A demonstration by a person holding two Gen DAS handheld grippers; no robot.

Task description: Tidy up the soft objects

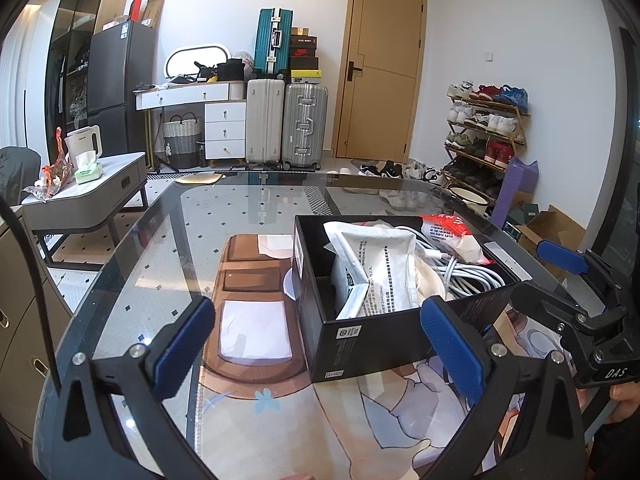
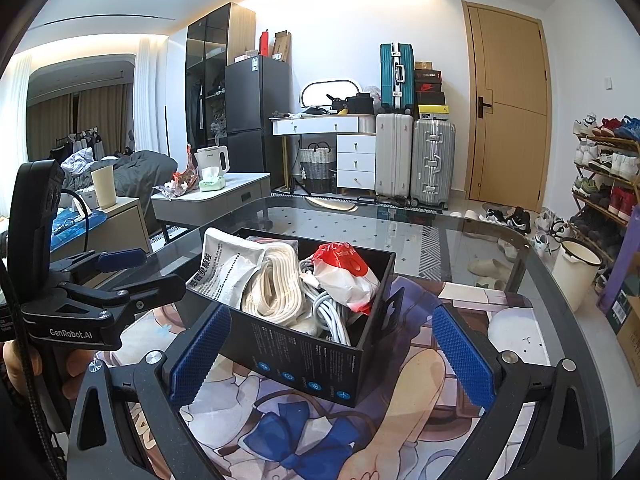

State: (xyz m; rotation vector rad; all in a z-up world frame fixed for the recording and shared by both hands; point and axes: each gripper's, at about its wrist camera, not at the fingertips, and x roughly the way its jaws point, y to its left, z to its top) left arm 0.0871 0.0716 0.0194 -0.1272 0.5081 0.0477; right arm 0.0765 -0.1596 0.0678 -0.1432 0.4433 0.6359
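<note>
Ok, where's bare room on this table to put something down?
Free: the glass table left of the black box and beyond it toward the far edge; also the printed mat right of the box. Crowded: inside the box, packed with pouches, white cable and a red-white bag.

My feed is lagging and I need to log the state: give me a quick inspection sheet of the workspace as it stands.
Surface: glass table with a printed mat laid on it.
Job's things: black box on the mat, holding a white pouch, a cream strap, a red-and-white bag and white cable.
Clutter: nothing seen loose on the mat.
Grippers: left gripper open, fingers empty, in front of the box; right gripper open, straddling the box's near corner, no contact evident.
Cables: a dark lead runs by the left gripper.
Surroundings: suitcases, shoe rack, side table, closed door.
</note>
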